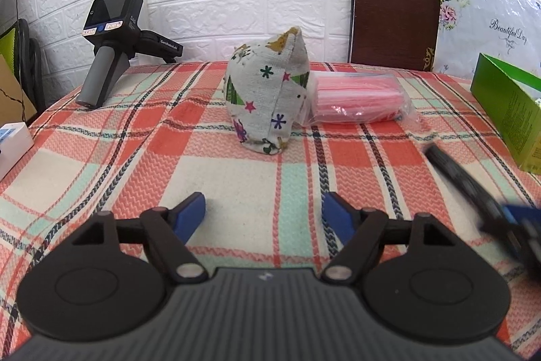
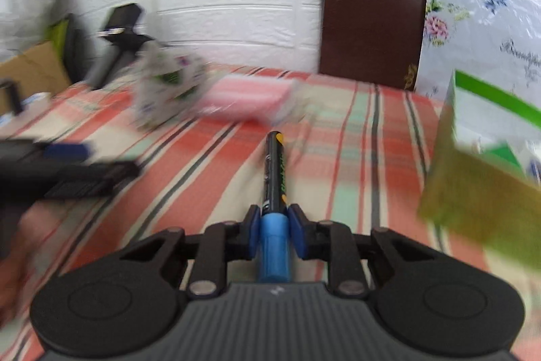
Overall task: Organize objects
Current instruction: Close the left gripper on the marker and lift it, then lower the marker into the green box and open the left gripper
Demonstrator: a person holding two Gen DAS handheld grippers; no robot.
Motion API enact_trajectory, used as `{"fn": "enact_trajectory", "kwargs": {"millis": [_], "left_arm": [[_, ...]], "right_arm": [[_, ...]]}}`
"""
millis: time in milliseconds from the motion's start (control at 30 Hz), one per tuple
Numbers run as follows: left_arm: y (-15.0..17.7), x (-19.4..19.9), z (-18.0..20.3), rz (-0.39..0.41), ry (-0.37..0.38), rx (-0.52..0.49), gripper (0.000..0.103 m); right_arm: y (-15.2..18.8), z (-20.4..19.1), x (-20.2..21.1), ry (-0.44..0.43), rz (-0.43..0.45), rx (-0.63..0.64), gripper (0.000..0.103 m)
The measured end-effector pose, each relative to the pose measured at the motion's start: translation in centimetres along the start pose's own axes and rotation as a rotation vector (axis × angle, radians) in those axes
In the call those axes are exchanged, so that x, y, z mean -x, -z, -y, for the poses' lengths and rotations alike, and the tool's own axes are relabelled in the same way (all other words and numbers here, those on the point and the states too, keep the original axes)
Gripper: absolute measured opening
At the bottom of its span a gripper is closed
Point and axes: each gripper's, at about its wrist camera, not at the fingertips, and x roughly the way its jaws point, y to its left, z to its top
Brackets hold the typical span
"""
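Though blur smears the pouch (image 2: 169,87), the right tool (image 2: 274,227) clamps a marker (image 2: 275,171).

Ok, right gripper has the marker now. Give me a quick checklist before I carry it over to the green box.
1. Right gripper closed on the marker: ok, pads press its blue cap end.
2. Marker aligned: ok, pointing straight ahead.
3. Left gripper clear of objects: ok, open, nothing between its fingers.
4. Green box open to receive: cannot tell, the opening is blurred or cropped.
5. Fabric pouch and pink pack out of the way: ok, both sit further back on the plaid cloth.
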Motion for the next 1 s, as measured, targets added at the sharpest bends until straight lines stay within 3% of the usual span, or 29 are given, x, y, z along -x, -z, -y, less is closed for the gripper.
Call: {"fn": "enact_trajectory", "kwargs": {"millis": [133, 200, 300, 400, 500, 567, 600, 633, 667, 833, 1000], "left_arm": [[-0.4, 0.9, 0.6, -0.065, -0.009, 0.020, 0.078], [-0.7, 2.1, 1.2, -0.119, 0.066, 0.068, 0.076], [-1.0, 3.6, 2.8, -0.227, 0.242, 0.151, 0.068], [-1.0, 4.1, 5.5, -0.334, 0.331, 0.160, 0.067], [-0.9, 4.2, 7.8, -0.392, 0.407, 0.151, 0.067], [-0.9, 4.3, 9.4, -0.381, 0.385, 0.104, 0.063], [-0.8, 4.4, 10.1, -0.370, 0.380, 0.075, 0.046], [-0.7, 4.4, 10.6, -0.362, 0.364, 0.050, 0.035], [-0.9, 4.4, 10.9, -0.354, 0.356, 0.039, 0.032], [-3.1, 4.9, 12.0, -0.341, 0.473, 0.058, 0.020], [-7.2, 5.6, 15.3, -0.247, 0.538, -0.005, 0.019]], "right_arm": [[3.4, -0.2, 4.7, -0.078, -0.013, -0.090, 0.020], [4.6, 0.2, 6.1, -0.106, -0.012, -0.134, 0.020], [4.5, 1.8, 6.3, -0.164, -0.032, -0.248, 0.020], [4.6, 4.0, 6.0, -0.251, -0.051, -0.407, 0.020], [5.3, 5.6, 5.8, -0.334, -0.051, -0.526, 0.020], [5.6, 5.8, 6.2, -0.361, -0.031, -0.538, 0.020], [5.6, 5.8, 6.5, -0.366, -0.021, -0.527, 0.020], [5.5, 5.7, 6.7, -0.359, -0.012, -0.513, 0.020], [5.5, 5.8, 6.9, -0.356, -0.001, -0.499, 0.020], [5.0, 6.4, 7.3, -0.315, 0.044, -0.480, 0.020], [2.5, 8.7, 8.8, -0.233, 0.177, -0.468, 0.020]]}}
